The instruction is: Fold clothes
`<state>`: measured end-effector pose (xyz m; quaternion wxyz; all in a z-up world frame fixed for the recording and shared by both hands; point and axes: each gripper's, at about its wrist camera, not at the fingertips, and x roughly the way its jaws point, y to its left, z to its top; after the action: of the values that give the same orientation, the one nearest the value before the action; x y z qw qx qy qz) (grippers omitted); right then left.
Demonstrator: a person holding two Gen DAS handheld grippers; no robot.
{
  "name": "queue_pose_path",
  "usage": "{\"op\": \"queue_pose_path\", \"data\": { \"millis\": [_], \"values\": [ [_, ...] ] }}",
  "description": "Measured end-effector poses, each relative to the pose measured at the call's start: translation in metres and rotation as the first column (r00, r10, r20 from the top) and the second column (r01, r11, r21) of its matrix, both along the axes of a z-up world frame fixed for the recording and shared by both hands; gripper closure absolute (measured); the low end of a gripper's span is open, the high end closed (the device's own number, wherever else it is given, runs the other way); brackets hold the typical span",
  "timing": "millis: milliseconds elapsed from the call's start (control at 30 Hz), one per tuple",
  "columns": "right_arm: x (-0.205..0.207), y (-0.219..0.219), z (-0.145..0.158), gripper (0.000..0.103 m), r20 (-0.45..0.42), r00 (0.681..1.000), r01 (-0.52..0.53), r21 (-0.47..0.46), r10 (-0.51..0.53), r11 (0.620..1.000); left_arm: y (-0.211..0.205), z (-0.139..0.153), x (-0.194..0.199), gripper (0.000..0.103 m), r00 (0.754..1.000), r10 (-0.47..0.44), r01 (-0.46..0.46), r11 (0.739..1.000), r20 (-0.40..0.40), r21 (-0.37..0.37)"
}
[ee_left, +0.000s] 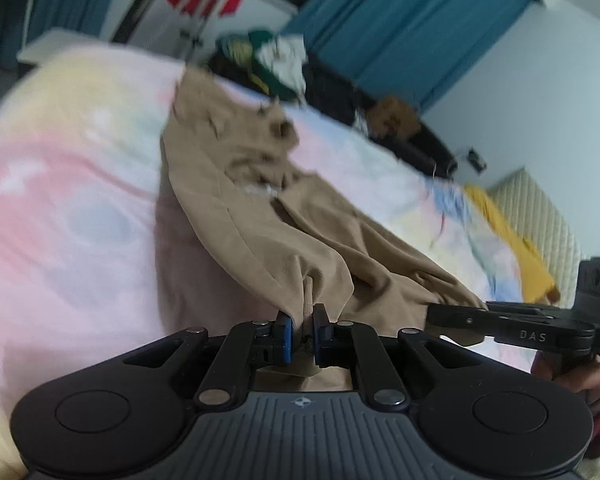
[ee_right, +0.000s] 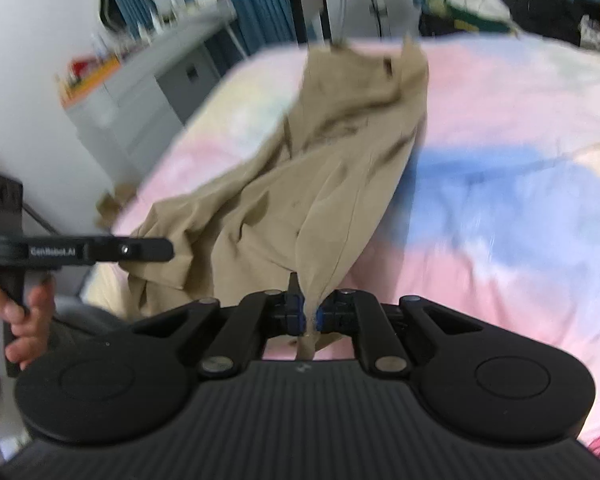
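The tan garment (ee_left: 260, 220) is a soft, matt cloth with wrinkles. The bed cover (ee_left: 68, 184) looks like smooth pastel fabric. The left gripper (ee_left: 302, 334) is matt black plastic with blue pads (ee_left: 286, 334).

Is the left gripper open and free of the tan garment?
No, the left gripper is shut on an edge of the tan garment, with cloth pinched between its blue-padded fingers.
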<state>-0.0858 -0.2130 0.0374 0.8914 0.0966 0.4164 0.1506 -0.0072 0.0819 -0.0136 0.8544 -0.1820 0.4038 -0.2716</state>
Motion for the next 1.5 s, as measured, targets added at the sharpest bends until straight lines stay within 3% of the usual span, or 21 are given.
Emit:
{"op": "queue_pose_path", "data": {
  "millis": [200,433,567,733,833,1000,1133,1233,1400,1500],
  "values": [
    [-0.025,-0.008,0.027,0.094,0.105,0.994,-0.008,0.036,0.004,0.999,0.013,0.039,-0.04,0.093,0.999,0.009,-0.009,1.0,0.049,-0.012],
    [-0.095,-0.021,0.001,0.094,0.069,0.996,-0.055,0.116,0.047,0.992,0.024,0.015,-0.117,0.093,0.999,-0.044,0.044,0.999,-0.013,-0.013],
    [-0.104,-0.026,-0.009,0.094,0.047,0.998,-0.047,0.172,0.039,0.984,0.03,0.008,-0.115,0.093,0.999,-0.039,0.037,0.998,-0.033,-0.045],
    [-0.035,-0.032,-0.008,0.094,0.085,0.995,0.026,0.204,-0.044,0.979,0.027,0.027,-0.061,0.093,0.999,0.016,-0.015,0.999,0.046,-0.033],
    [0.007,-0.036,-0.008,0.094,0.106,0.99,0.069,0.224,-0.094,0.972,0.017,0.039,-0.011,0.093,0.993,0.068,-0.067,0.998,0.098,-0.006],
    [0.078,-0.042,-0.009,0.094,0.135,0.975,0.14,0.259,-0.179,0.956,-0.003,0.032,0.087,0.092,0.983,0.139,-0.142,0.99,0.124,0.02],
    [0.144,-0.05,-0.039,0.094,0.104,0.963,0.215,0.261,-0.249,0.941,-0.021,-0.002,0.164,0.092,0.981,0.164,-0.172,0.983,0.102,0.071],
    [0.181,-0.053,-0.069,0.094,0.076,0.96,0.244,0.238,-0.268,0.94,-0.034,-0.033,0.197,0.092,0.985,0.142,-0.156,0.976,0.101,0.154],
    [0.222,-0.047,-0.118,0.093,0.051,0.969,0.236,0.12,-0.244,0.964,-0.044,-0.076,0.227,0.091,0.991,0.115,-0.128,0.965,0.071,0.23],
    [0.229,-0.043,-0.13,0.092,0.037,0.973,0.223,0.099,-0.228,0.97,-0.046,-0.087,0.231,0.09,0.993,0.1,-0.114,0.962,0.068,0.247]
  ]
}}
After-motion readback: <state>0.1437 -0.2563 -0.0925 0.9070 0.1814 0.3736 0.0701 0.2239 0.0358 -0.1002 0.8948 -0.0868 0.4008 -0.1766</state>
